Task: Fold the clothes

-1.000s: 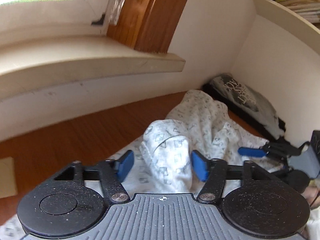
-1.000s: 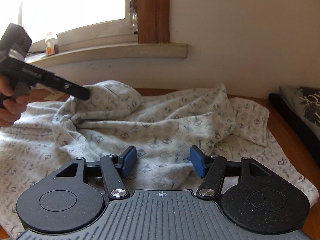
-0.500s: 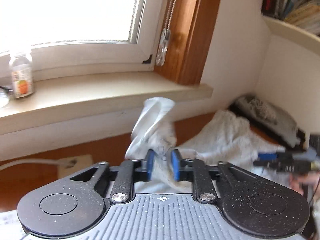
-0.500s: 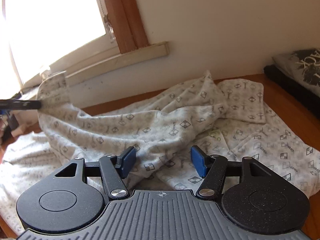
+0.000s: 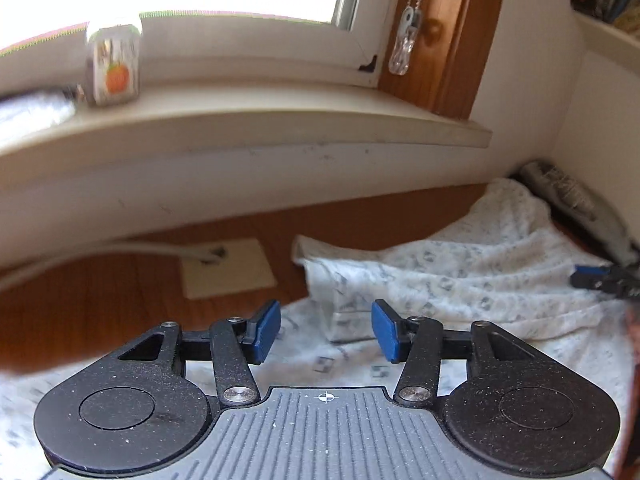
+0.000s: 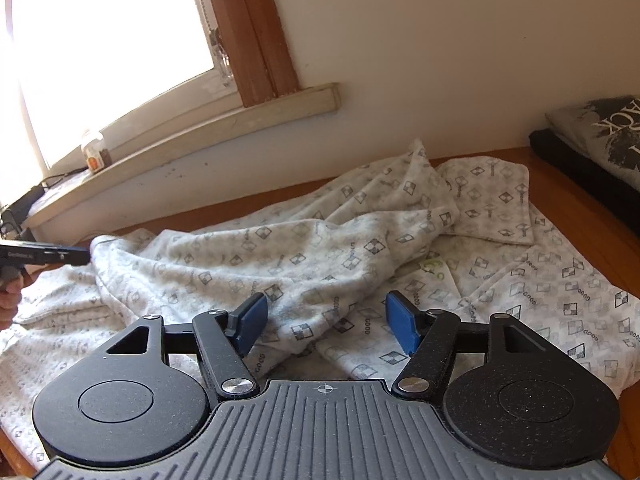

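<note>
A white garment printed with small grey diamond shapes (image 6: 360, 264) lies rumpled over the brown wooden tabletop (image 5: 100, 296), spread from the near left edge to the far right corner by the wall. One fold of it runs in a raised ridge across the middle, and a flat sleeve-like flap rests at the far right.

The left gripper (image 5: 326, 330) hovers low over the near left part of the cloth. Its blue pads (image 5: 266, 330) stand apart, having just been opening, and nothing is pinched between them; a small folded edge of the fabric lies on the table beyond the gap, not touched by either pad.

The right gripper (image 6: 326, 324) sits above the middle of the garment with its blue pads (image 6: 402, 328) spread wide too, the ridge of cloth passing under the gap without being squeezed.

On the pale windowsill (image 5: 240, 120) at the far left stands a small clear jar with an orange label (image 5: 114, 64). A flat cream card (image 5: 228, 268) lies on the wood near the wall. At the far right, a grey T-shirt with dark lettering (image 6: 608, 136) sits folded on something black.
</note>
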Tool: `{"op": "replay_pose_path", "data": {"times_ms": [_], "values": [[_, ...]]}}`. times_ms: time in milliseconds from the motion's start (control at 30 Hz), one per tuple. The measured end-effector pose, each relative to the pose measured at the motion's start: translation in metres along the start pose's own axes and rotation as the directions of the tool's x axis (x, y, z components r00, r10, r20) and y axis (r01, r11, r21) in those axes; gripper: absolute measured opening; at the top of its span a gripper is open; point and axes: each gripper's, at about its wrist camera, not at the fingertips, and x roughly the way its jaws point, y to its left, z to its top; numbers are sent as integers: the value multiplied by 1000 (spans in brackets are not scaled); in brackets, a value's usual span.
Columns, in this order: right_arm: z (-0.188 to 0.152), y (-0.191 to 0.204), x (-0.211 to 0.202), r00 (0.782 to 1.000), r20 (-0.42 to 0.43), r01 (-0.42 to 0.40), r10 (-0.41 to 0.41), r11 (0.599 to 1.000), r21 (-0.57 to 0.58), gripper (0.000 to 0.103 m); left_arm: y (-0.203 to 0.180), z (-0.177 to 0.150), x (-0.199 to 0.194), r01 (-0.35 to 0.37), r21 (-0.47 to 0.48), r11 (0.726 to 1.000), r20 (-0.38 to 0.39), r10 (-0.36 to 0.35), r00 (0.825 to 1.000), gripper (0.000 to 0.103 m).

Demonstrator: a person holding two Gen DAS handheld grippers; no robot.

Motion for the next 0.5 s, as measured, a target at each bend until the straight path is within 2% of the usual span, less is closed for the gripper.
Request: {"op": "replay_pose_path", "data": {"times_ms": [133, 200, 300, 367, 433, 467, 500], "values": [[0, -1, -1, 1000, 3, -3, 3, 1000, 7, 65, 5, 2, 16, 86, -31, 996, -31, -87, 996, 65], [0, -1, -1, 1000, 4, -4, 4, 1000, 10, 65, 2, 4, 27, 91, -34, 995, -45, -93, 995, 64], [0, -2, -1, 1000, 6, -7, 7, 1000, 15, 65, -2, 4, 32, 90, -30, 995, -26, -91, 995, 54], [0, -2, -1, 1000, 7, -9, 9, 1000, 18, 65, -3, 4, 30, 103, -33, 994, -9, -104, 995, 29], [-1, -3, -1, 1000, 8, -14, 14, 1000, 23, 65, -4, 4, 23, 95, -36, 995, 8, -95, 995, 21], [-1, -4, -2, 1000, 12, -17, 17, 999, 30, 65, -4, 4, 18, 93, -40, 995, 16, -93, 996, 13], [-1, -5, -2, 1000, 15, -20, 20, 999, 37, 65, -3, 5, 11, 96, -40, 995, 21, -96, 995, 12]]}}
